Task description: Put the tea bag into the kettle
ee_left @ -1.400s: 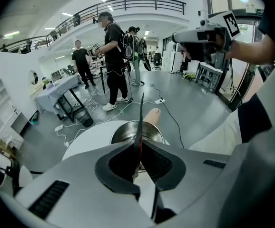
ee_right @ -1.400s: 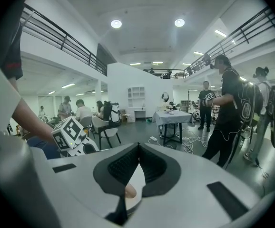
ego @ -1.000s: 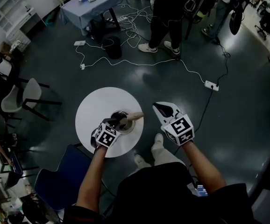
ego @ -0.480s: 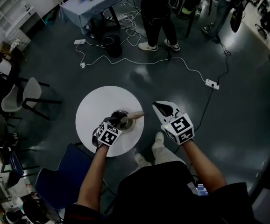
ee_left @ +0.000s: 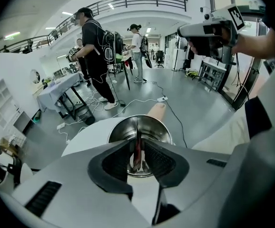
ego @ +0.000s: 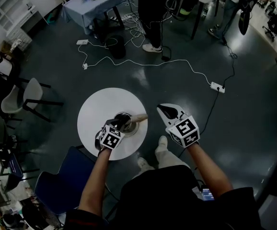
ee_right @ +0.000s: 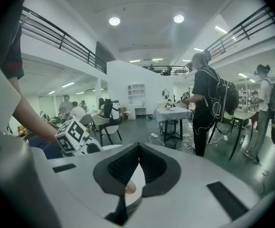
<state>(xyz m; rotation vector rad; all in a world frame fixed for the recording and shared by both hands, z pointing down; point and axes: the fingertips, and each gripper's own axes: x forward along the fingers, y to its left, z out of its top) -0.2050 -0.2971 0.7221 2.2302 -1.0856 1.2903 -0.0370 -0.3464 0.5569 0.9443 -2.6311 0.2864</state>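
Tea bag [ee_left: 137,155]: a thin reddish strip that hung in the slot between the pads of the left gripper [ee_left: 138,145], over the open mouth of the kettle [ee_left: 121,129]. It had not yet settled on the kettle's floor, so far as the left gripper view showed.
Long axis: ran from 12 to 6 o'clock in the left gripper view, edge-on and in line with the jaws.
Left gripper state: the jaws had just been opening and stood a little apart. The bag was between them but, by my reading, no longer pinched.
Kettle from the jaws: dead ahead at 12 o'clock and below, with the steel bowl centred behind the bag, so a straight drop looked likely to land inside.
Handle [ee_left: 156,109]: a pale wooden stub that pointed to about 3 o'clock in the head view, clear of the bag's line of fall.
Table [ego: 95,111]: white and round, with the kettle toward 3 o'clock from its middle.
Right gripper [ee_right: 138,148]: clenched on nothing, held off the table at 3 o'clock from the kettle and well apart from it.
Nearer hand: the left, by far.
Risk: the bag might have clung to one pad instead of falling.
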